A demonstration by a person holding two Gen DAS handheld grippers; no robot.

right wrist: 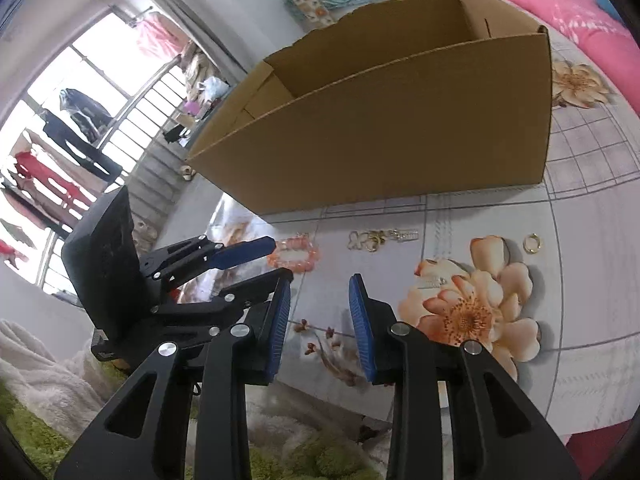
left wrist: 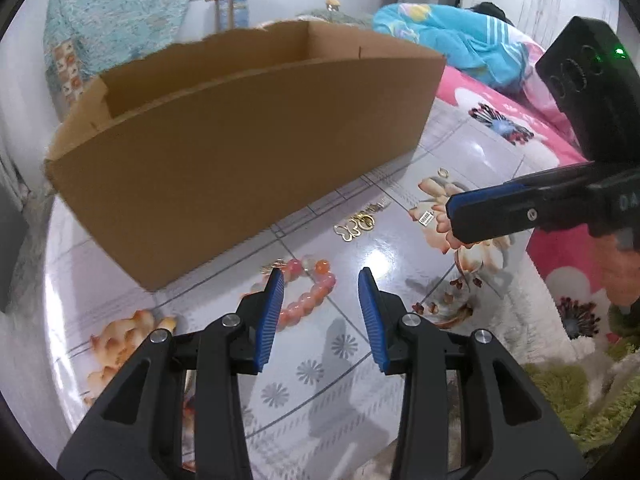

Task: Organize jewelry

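Blue-padded fingers (left wrist: 276, 312) of the left gripper (left wrist: 323, 312) fill the bottom of the left wrist view, parted with nothing between them. Just past their tips a pink bead bracelet (left wrist: 310, 294) lies flat on the flowered table cover (left wrist: 400, 248), partly hidden behind the left finger. Farther on, close to the cardboard box (left wrist: 240, 152), sits a small cluster of gold pieces (left wrist: 356, 227), and a gold ring (left wrist: 443, 173) lies off to the right. A small tag (left wrist: 426, 217) rests near the tip of the right gripper, which reaches in from the right edge.

From the right wrist view, the right gripper (right wrist: 320, 320) also stands part open and empty, hovering above the cover's printed flowers. Beyond it the bracelet (right wrist: 294, 254) lies just beside the left gripper's blue tip, with the gold pieces (right wrist: 370, 239), a small clear clip (right wrist: 406, 235) and the ring (right wrist: 532, 243) strung out along the box's (right wrist: 380, 136) near wall.

What shows of the box's inside looks bare, though its floor is hidden. As I judge it, the sorting has hardly begun: every piece seen is on the table, none gripped.
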